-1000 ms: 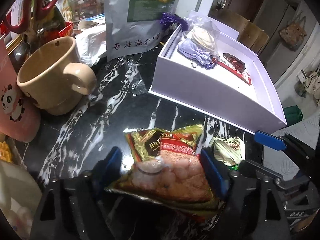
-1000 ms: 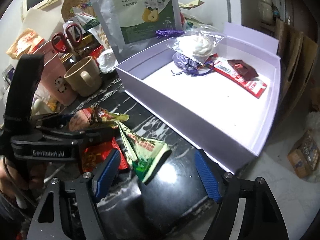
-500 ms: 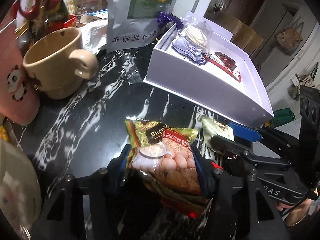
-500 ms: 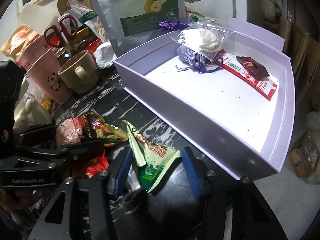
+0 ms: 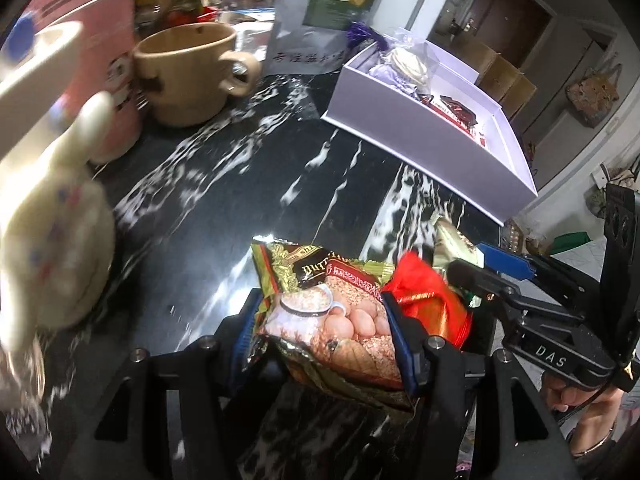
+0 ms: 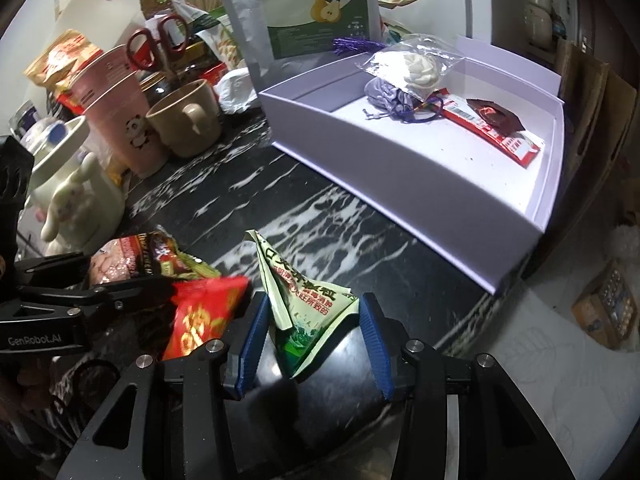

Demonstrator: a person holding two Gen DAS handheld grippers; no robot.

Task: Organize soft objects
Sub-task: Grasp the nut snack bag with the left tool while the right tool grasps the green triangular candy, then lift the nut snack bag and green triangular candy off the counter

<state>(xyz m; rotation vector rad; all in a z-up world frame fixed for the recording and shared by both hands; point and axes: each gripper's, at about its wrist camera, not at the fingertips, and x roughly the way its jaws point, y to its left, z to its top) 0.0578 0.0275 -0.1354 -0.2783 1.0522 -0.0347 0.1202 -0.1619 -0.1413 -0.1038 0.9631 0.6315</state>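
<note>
My left gripper (image 5: 320, 304) is shut on a brown and gold snack packet (image 5: 332, 320), pinched at both sides above the black marble table (image 5: 240, 184). A crumpled red packet (image 5: 432, 304) lies against its right finger. My right gripper (image 6: 314, 320) is shut on a pale green sachet (image 6: 308, 300), which stands folded between the blue pads. In the right wrist view the left gripper (image 6: 120, 270) with the snack packet (image 6: 132, 260) is at the left, and the red packet (image 6: 200, 312) lies between the two grippers. The right gripper (image 5: 480, 266) also shows at the right of the left wrist view.
An open lavender box (image 6: 400, 176) at the back right holds a bagged white flower, a purple pouch and red sachets. A beige mug (image 5: 188, 76), a pink panda cup (image 6: 120, 120), a white rabbit figure (image 6: 68, 196), scissors (image 6: 160, 40) and a tall silver pouch (image 6: 304, 4) crowd the back left. The table's edge runs at the right.
Both grippers have closed, the left on the snack packet and the right on the green sachet. The left one has shifted sideways, and the red packet and rabbit figure now show in its view.
</note>
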